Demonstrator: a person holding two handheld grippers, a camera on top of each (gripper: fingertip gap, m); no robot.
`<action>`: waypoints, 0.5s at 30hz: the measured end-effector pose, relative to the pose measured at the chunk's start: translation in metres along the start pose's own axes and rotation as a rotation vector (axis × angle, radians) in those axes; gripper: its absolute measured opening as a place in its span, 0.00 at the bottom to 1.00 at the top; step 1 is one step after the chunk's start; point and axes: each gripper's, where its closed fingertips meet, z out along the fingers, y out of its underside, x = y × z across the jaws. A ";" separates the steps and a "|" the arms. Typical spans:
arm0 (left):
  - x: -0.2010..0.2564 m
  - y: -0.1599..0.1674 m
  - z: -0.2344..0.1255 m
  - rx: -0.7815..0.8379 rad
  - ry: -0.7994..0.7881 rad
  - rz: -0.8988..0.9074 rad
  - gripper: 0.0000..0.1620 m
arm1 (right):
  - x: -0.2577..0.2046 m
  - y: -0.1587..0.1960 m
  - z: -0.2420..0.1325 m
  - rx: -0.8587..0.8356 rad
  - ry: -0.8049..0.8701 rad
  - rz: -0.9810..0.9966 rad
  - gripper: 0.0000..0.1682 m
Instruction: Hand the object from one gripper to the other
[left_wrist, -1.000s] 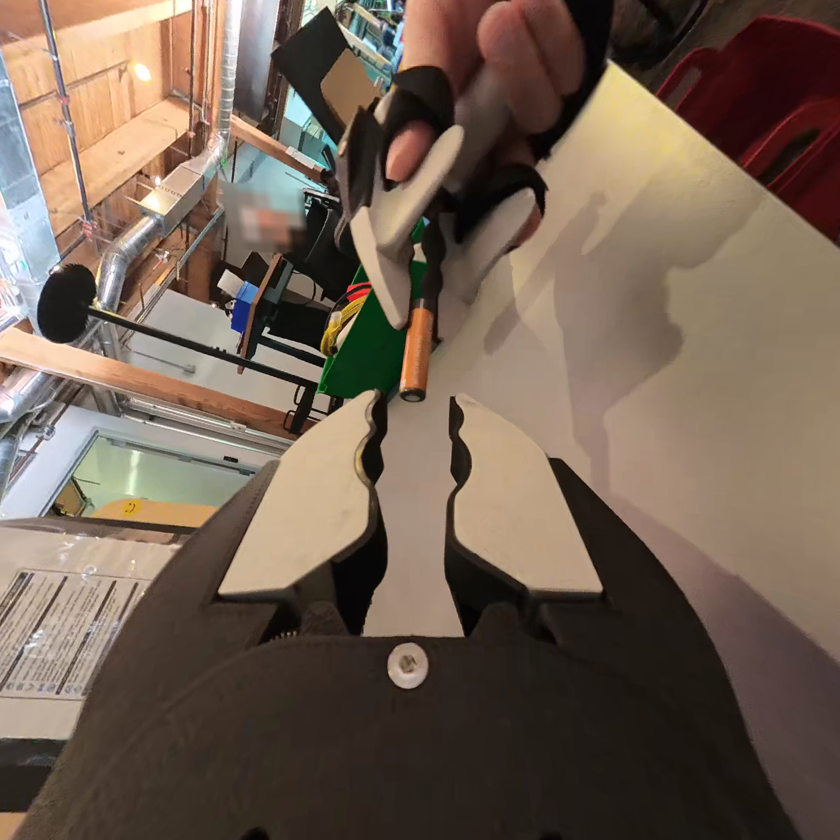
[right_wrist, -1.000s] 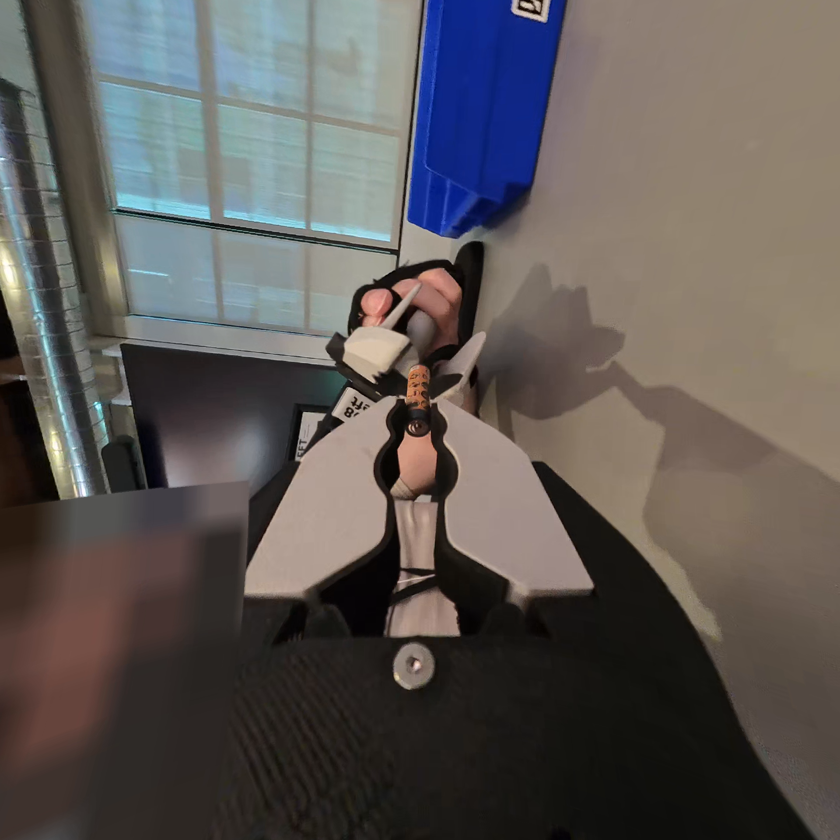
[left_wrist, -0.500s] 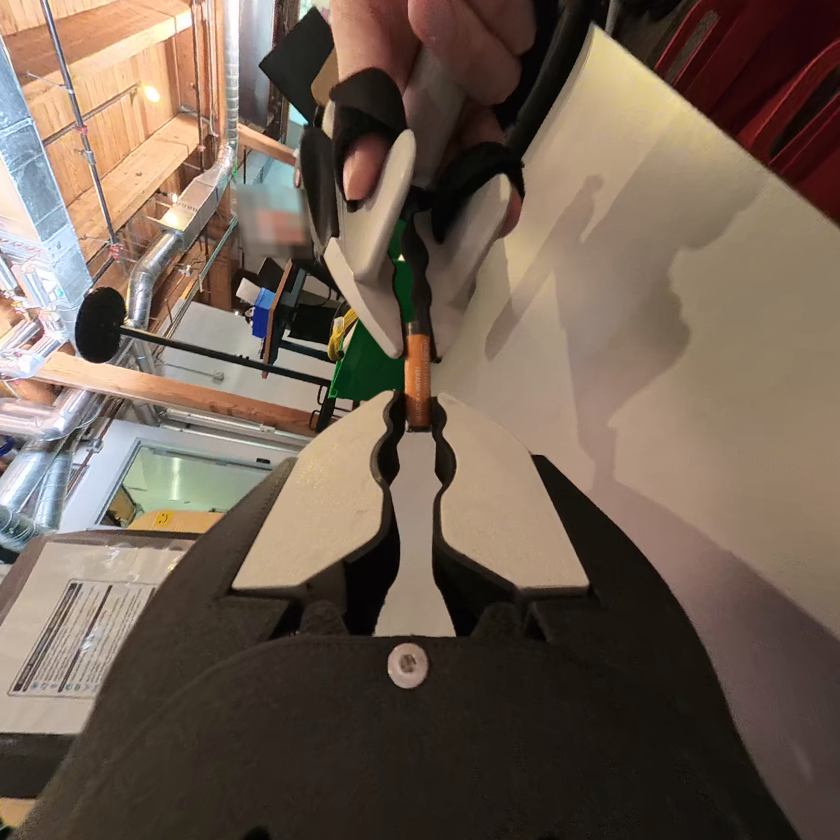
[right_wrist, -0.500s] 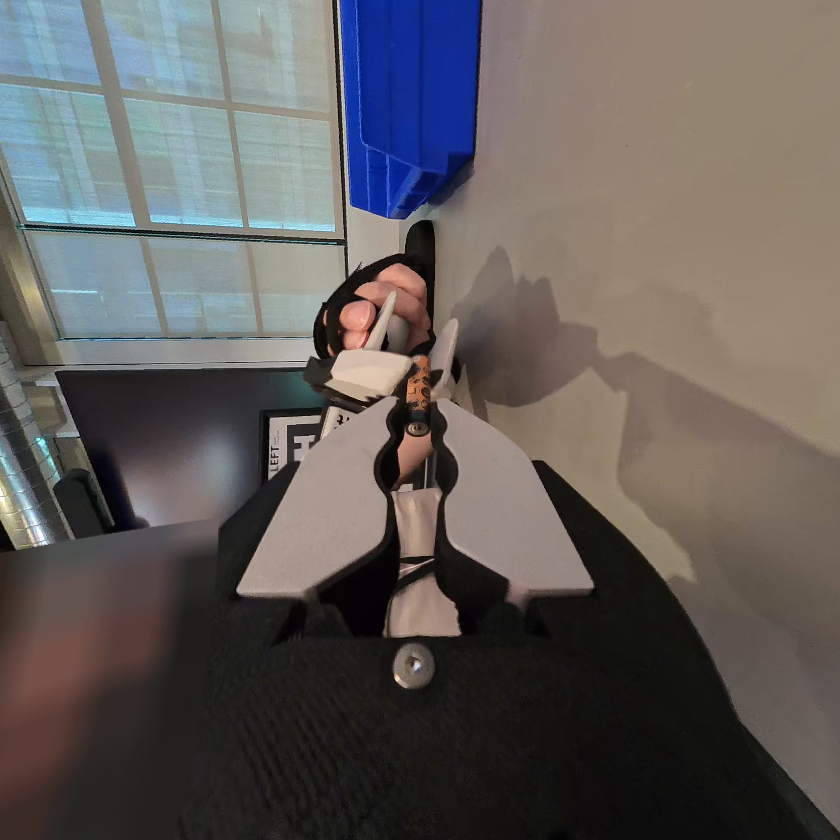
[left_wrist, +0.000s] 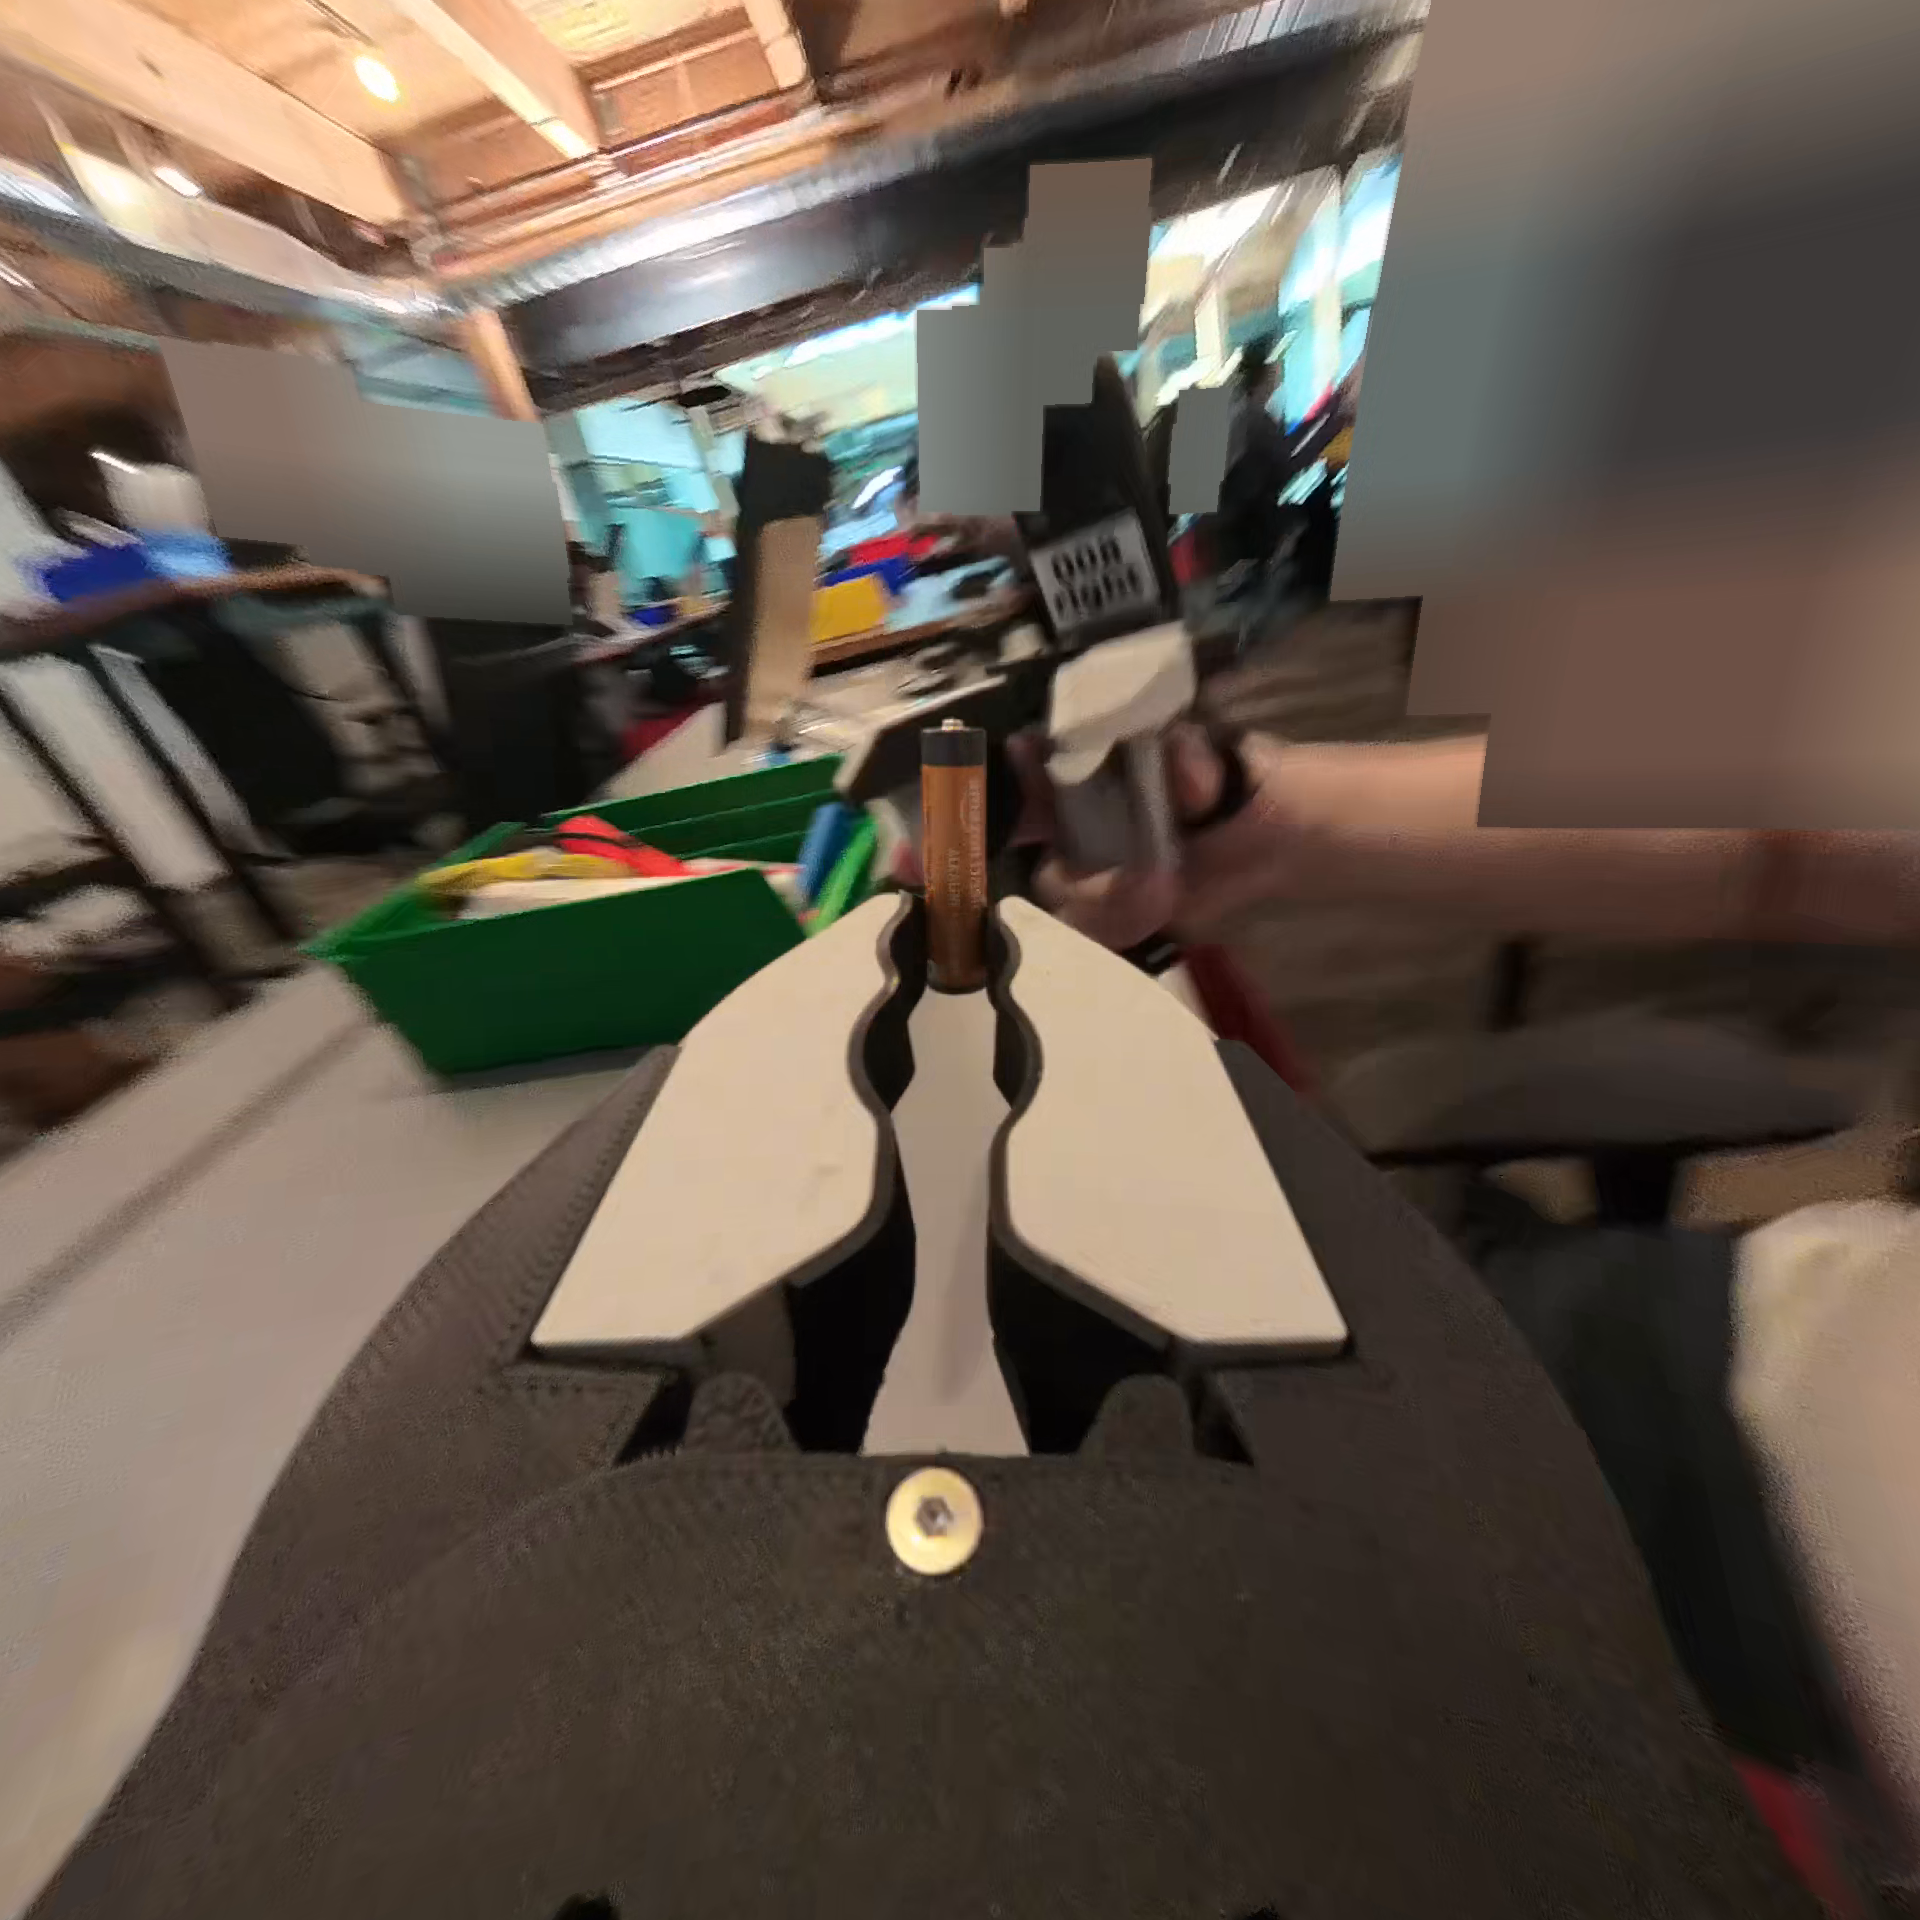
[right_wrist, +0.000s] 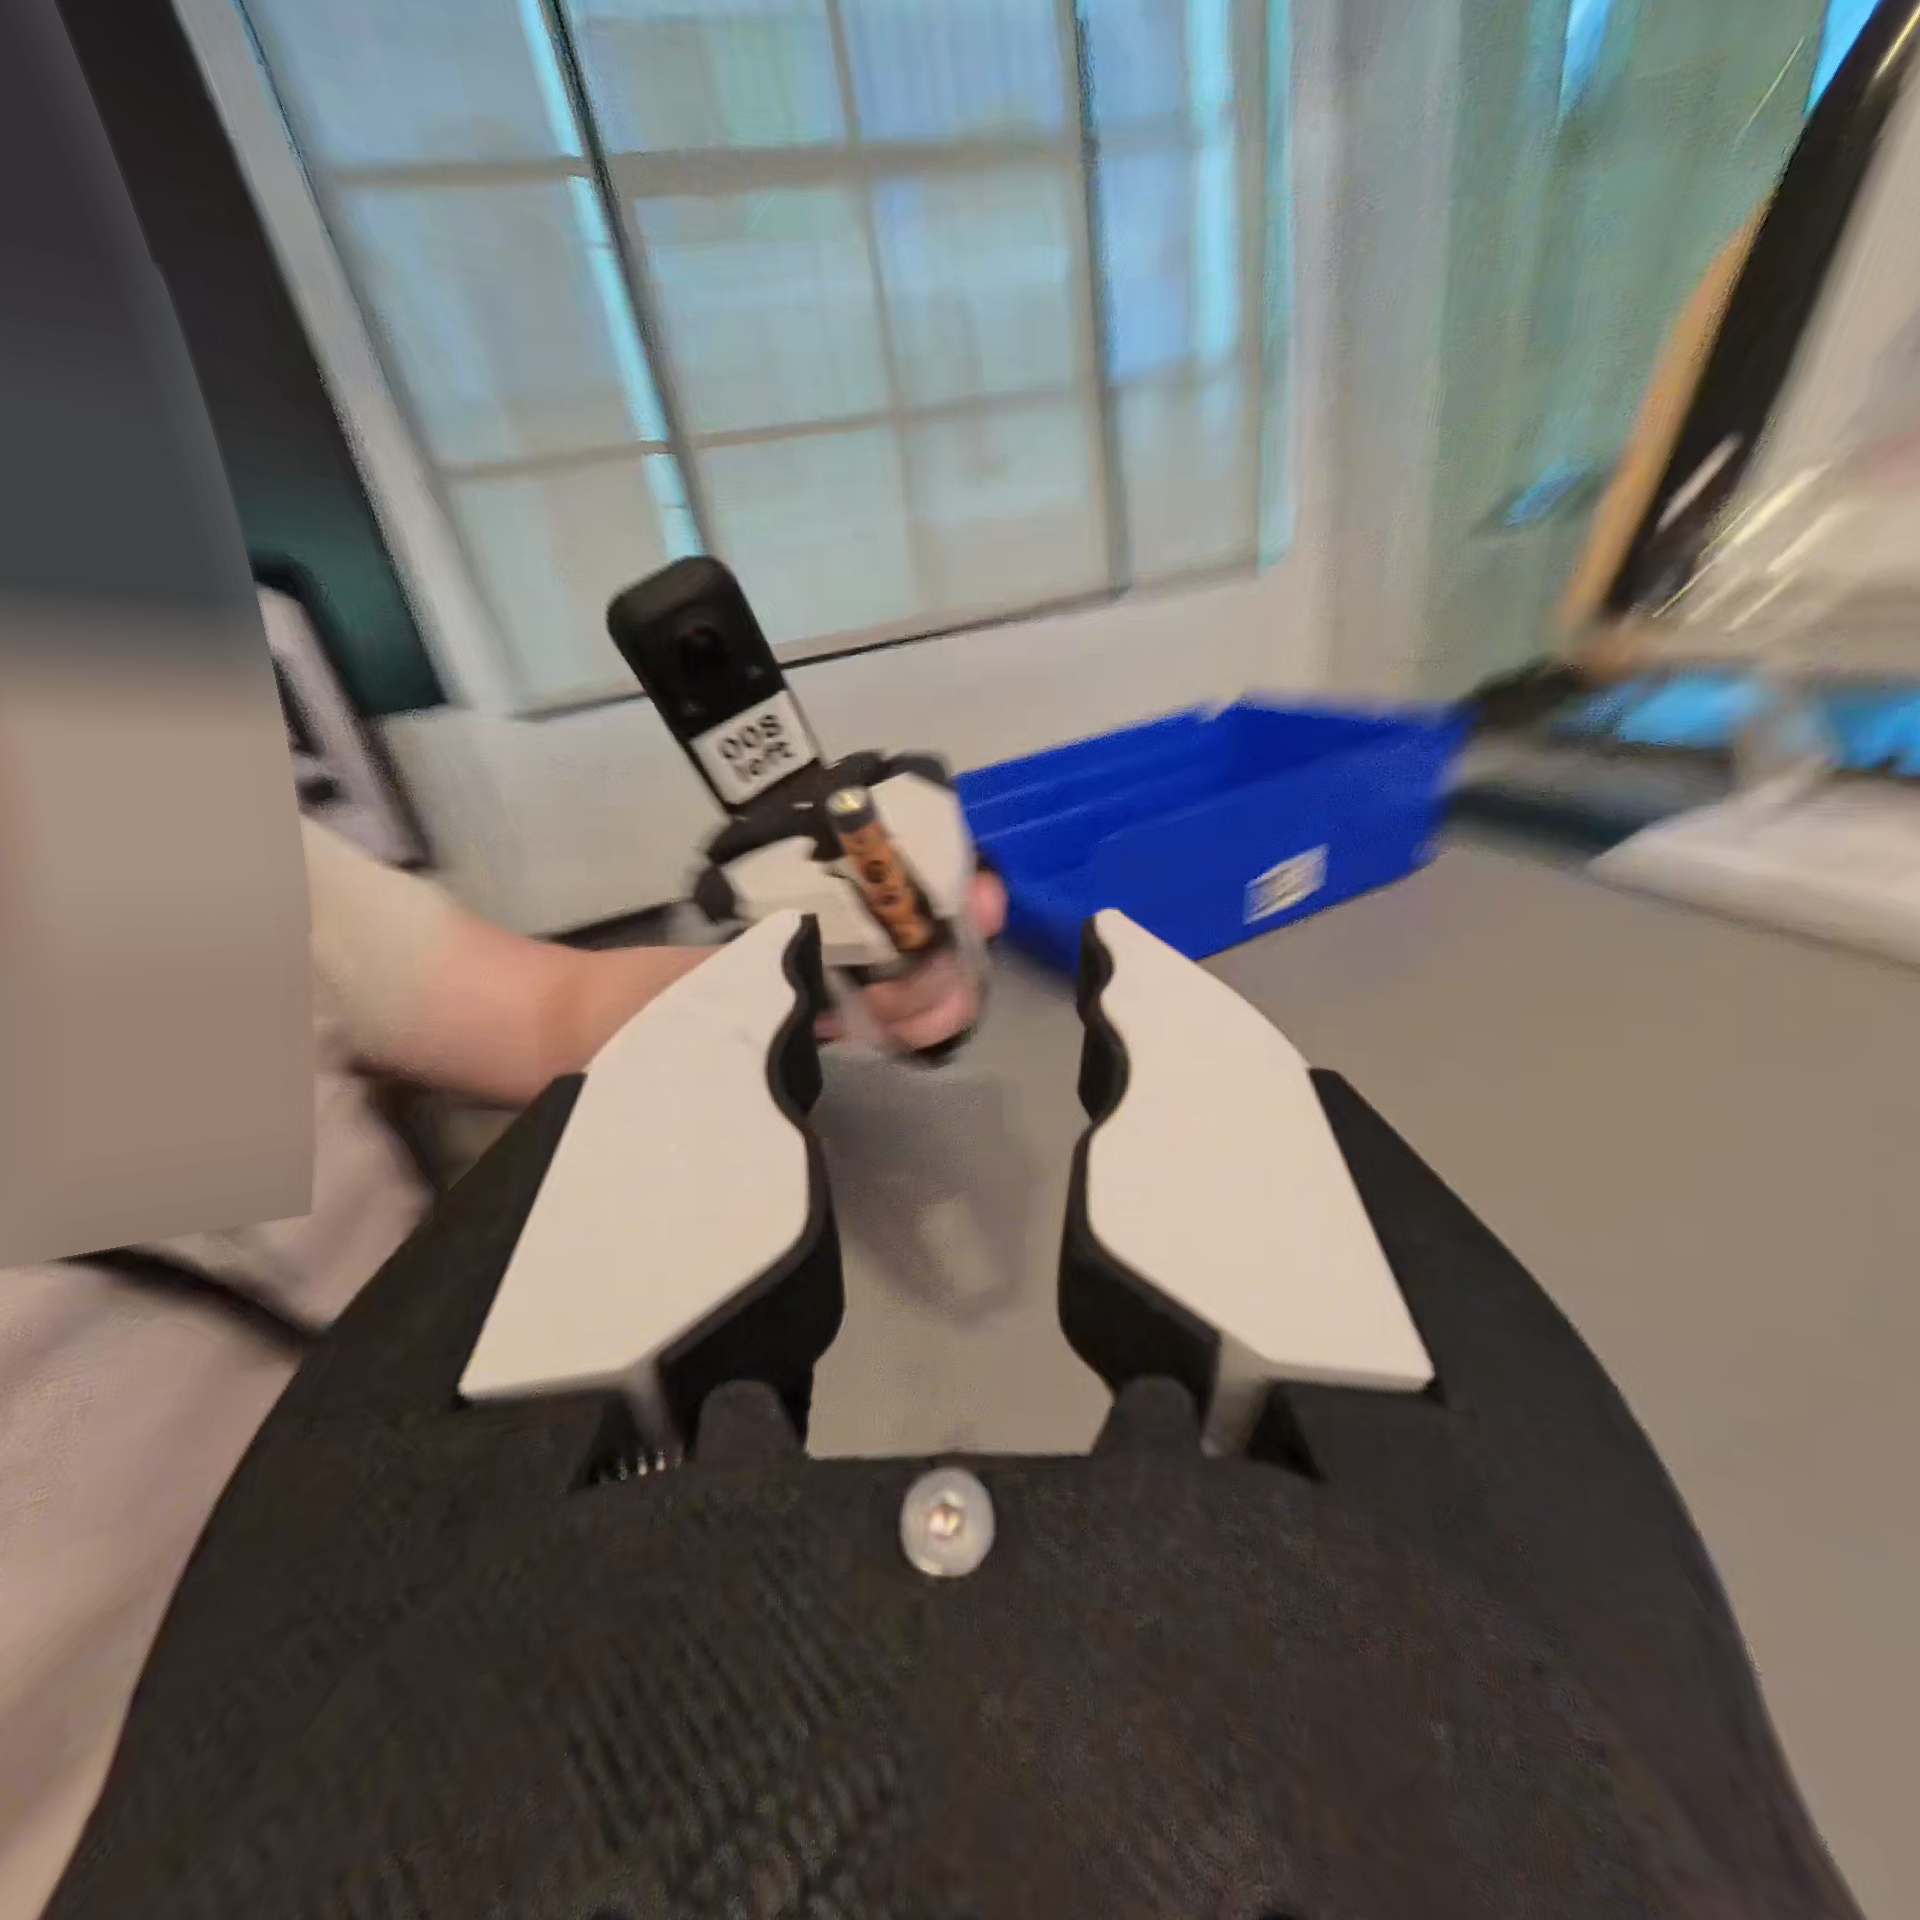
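A copper and black battery (left_wrist: 957, 844) stands upright, clamped at its lower end between the tips of my left gripper (left_wrist: 951, 914). In the right wrist view the same battery (right_wrist: 881, 875) shows held by the left gripper (right_wrist: 894, 914), farther off in a person's hand. My right gripper (right_wrist: 943, 940) is open and empty, its white fingers (right_wrist: 686, 1132) spread wide and apart from the battery. It also shows in the left wrist view (left_wrist: 1101, 727), blurred, off to the right behind the battery.
A green bin (left_wrist: 582, 956) with coloured items sits on the grey table (left_wrist: 156, 1299) ahead of the left gripper. A blue bin (right_wrist: 1226, 831) sits on the table (right_wrist: 1558, 1091) ahead right of the right gripper. A person's forearm (right_wrist: 447, 987) comes in from the left.
The battery has passed from my right gripper to my left. The right gripper opened and drew back. Both grippers swung from sideways to level, and the two have moved apart.
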 end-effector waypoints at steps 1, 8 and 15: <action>0.002 -0.005 -0.001 0.041 0.049 -0.096 0.06 | 0.003 -0.005 -0.002 0.053 0.075 -0.152 0.29; -0.001 0.001 -0.002 0.045 0.124 -0.241 0.06 | -0.013 -0.003 0.026 0.091 -0.047 -0.111 0.24; 0.003 0.005 -0.001 0.022 0.146 -0.242 0.06 | -0.016 0.003 0.044 0.052 -0.099 -0.029 0.15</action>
